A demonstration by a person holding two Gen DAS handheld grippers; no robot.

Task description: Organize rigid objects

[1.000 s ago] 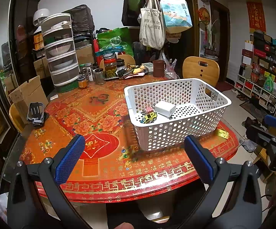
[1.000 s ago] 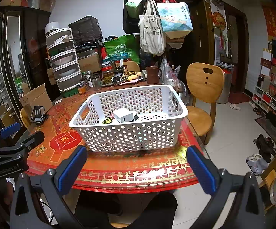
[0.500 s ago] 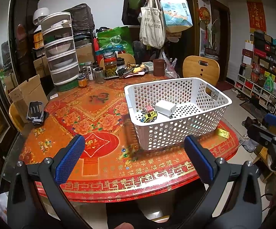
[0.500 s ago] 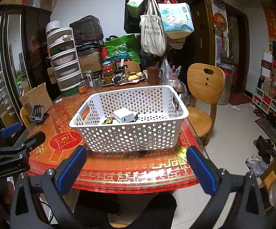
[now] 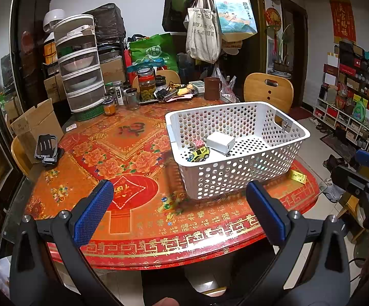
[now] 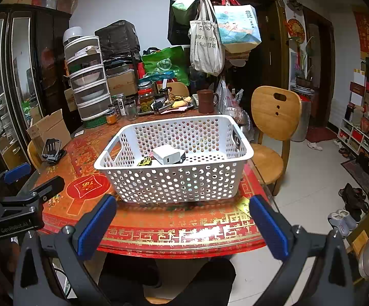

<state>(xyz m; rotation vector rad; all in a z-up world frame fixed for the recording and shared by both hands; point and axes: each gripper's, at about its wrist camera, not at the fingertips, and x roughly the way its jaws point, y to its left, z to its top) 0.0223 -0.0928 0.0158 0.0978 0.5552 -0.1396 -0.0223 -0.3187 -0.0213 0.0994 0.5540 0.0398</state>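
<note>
A white perforated basket [image 5: 238, 178] stands on the red round table [image 5: 123, 158]; it also shows in the right wrist view [image 6: 174, 186]. Inside lie a white charger block [image 5: 220, 142], a yellow toy car [image 5: 199, 153] and a small red-white piece [image 5: 197, 143]. The charger [image 6: 168, 154] and car [image 6: 144, 162] show in the right view too. My left gripper [image 5: 179, 211] is open and empty, held back over the table's near edge. My right gripper [image 6: 182, 220] is open and empty, in front of the basket.
A black phone stand [image 5: 46, 149] and a cardboard box [image 5: 35, 125] sit at the table's left. Jars, a stacked food cover [image 5: 78, 68] and a brown mug [image 5: 212, 88] crowd the far side. A wooden chair [image 6: 273, 132] stands right. A yellow tag [image 5: 297, 176] lies by the basket.
</note>
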